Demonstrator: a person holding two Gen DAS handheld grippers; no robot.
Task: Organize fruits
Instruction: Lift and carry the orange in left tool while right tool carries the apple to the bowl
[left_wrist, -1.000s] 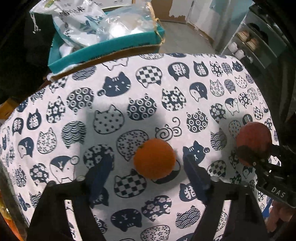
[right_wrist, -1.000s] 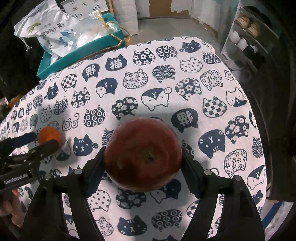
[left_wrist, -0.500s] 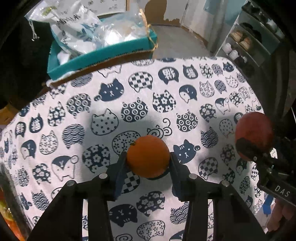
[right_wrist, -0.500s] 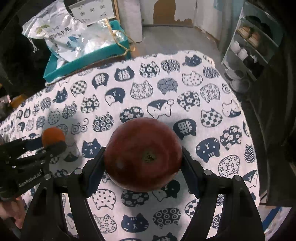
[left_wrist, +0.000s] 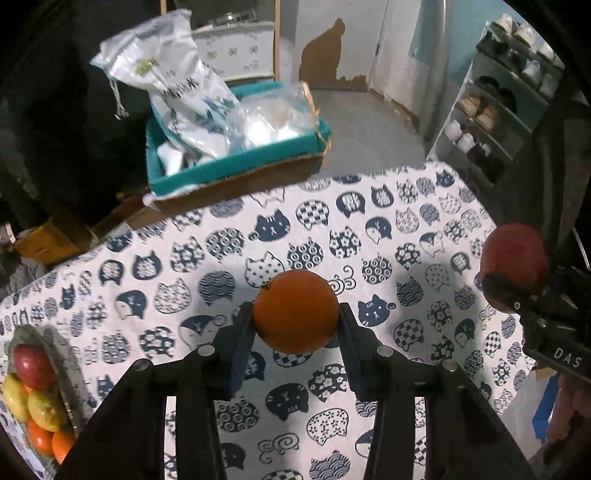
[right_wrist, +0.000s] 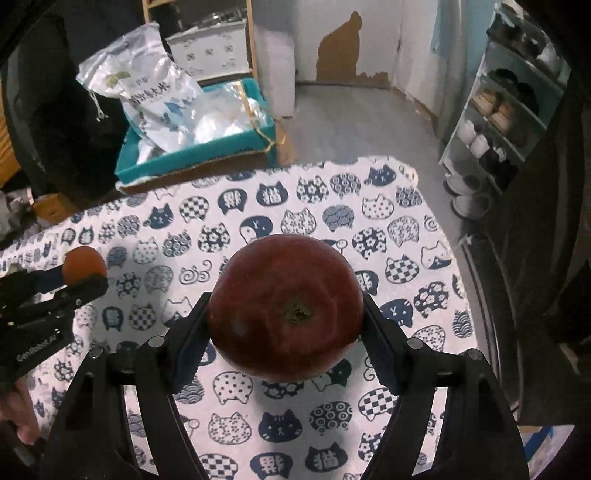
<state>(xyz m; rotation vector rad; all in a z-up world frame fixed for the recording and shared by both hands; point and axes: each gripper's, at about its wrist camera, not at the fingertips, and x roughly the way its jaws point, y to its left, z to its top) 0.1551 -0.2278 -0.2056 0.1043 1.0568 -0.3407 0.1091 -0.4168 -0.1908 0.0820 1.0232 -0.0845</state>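
Note:
My left gripper (left_wrist: 295, 325) is shut on an orange (left_wrist: 295, 310), held above the cat-print tablecloth (left_wrist: 369, 221). My right gripper (right_wrist: 286, 325) is shut on a dark red apple (right_wrist: 286, 306), also lifted off the cloth. In the left wrist view the apple (left_wrist: 515, 264) and the right gripper show at the right edge. The right wrist view has the orange (right_wrist: 84, 264) in the left gripper at the far left. A plate (left_wrist: 72, 391) at the lower left holds a red apple (left_wrist: 31, 365), yellow-green fruits (left_wrist: 44, 410) and oranges (left_wrist: 51, 441).
A teal box (left_wrist: 236, 166) stuffed with plastic bags stands beyond the table's far edge. A shoe rack (left_wrist: 498, 103) lines the right wall. The table ends close on the right, with floor (right_wrist: 351, 122) past it. A hand (right_wrist: 18, 417) shows at the lower left.
The left gripper closed on the orange and lifted it off the cloth. The right gripper rose with the apple. The fruit plate came into the left wrist view.

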